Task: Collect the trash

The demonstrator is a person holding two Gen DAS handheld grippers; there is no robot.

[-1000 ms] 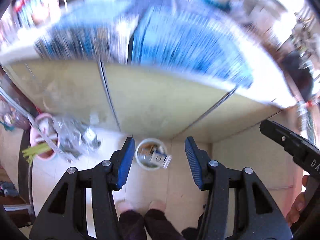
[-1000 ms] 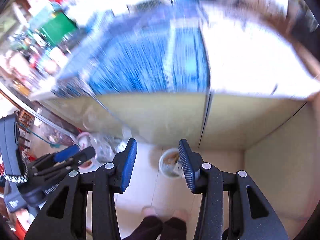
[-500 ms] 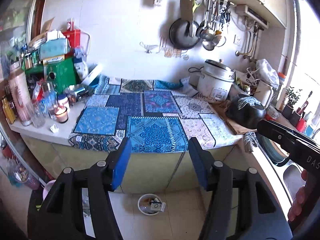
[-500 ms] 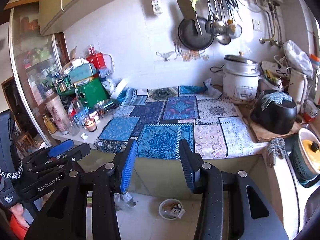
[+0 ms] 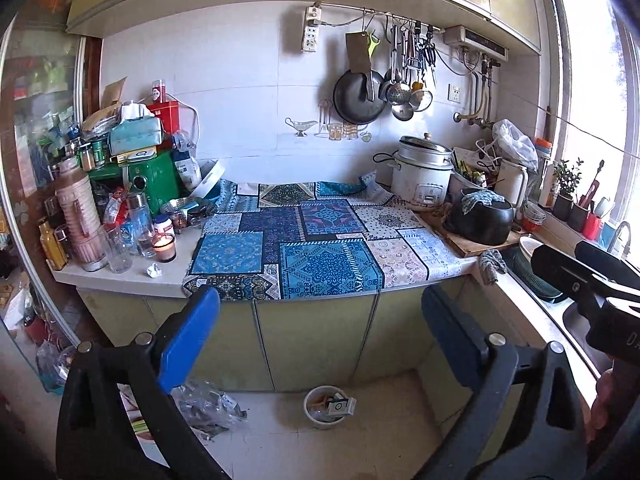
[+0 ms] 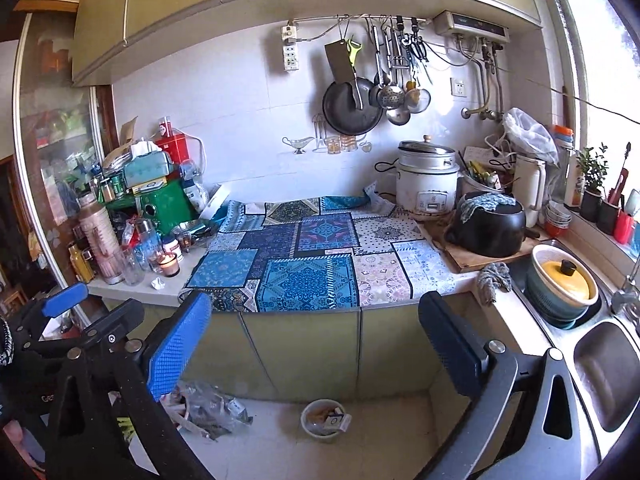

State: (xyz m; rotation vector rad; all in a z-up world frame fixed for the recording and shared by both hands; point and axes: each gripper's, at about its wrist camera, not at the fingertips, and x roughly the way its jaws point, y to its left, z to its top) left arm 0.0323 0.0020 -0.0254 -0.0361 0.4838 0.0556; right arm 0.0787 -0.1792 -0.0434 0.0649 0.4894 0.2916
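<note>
Fingers on left gripper point(image 5: 320, 340) and right gripper point(image 6: 316, 336) just spread wide, nothing between. Crumpled paper point(image 5: 153, 269) on table point(image 5: 120, 278); small bin point(image 5: 325, 407) on floor.

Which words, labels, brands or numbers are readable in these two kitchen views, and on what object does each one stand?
"D": white, cut off, on the body of the right tongs.
"Ge": white, partly hidden, on the body of the left tongs.
Rice cooker label, jar label, red tin, box in the floor bin: too blurred.
Both tongs' jaws have just been opening, nothing between them.
</note>
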